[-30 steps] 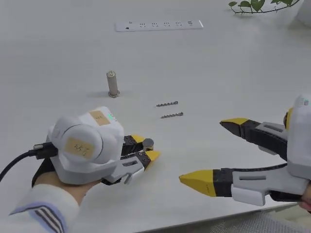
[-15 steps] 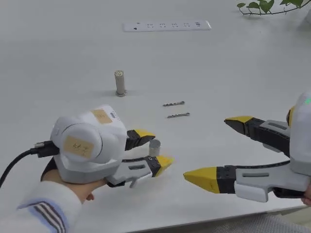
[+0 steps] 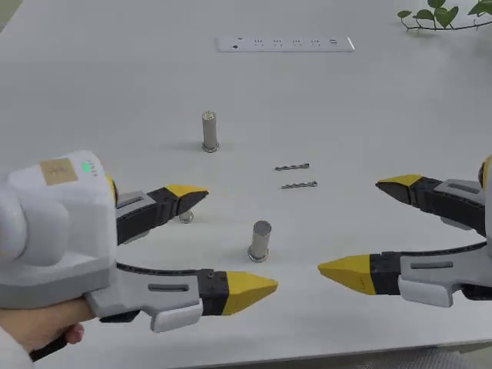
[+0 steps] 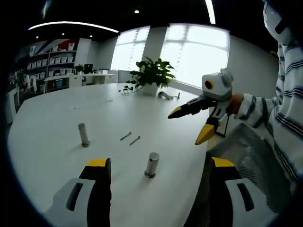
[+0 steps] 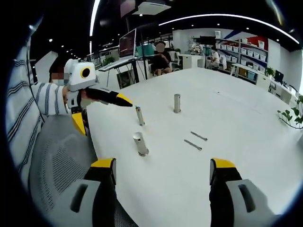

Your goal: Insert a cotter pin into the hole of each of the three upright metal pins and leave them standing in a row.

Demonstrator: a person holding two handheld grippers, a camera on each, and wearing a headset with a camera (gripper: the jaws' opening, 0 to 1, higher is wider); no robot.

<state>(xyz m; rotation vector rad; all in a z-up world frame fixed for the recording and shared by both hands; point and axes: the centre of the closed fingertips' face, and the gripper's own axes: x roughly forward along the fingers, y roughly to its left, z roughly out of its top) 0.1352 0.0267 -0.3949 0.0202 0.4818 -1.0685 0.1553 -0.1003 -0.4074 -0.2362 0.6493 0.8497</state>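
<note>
Left tool (image 3: 223, 240) and right tool (image 3: 369, 227) are both gaping wide, gripping nothing; every insertion is seemingly waiting to be done.
Head view: the near pin (image 3: 260, 241) is standing on the table (image 3: 115, 92) between the tools, with the far pin (image 3: 208, 132) at its 11 o'clock and two cotter pins (image 3: 292, 167) lying loose at 1 o'clock. Left gripper view: two upright pins are showing. Right gripper view: the third pin (image 5: 139, 116) is standing plain, whereas the left tool's upper jaw is half hiding it in the head view.

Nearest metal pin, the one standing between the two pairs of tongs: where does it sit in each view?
Head view: the nearest metal pin stands upright just below centre.
Left gripper view: low centre, between that view's own jaws.
Right gripper view: left of centre, above the left jaw.
Shared landmark: the two cotter pins lying side by side close by.
</note>
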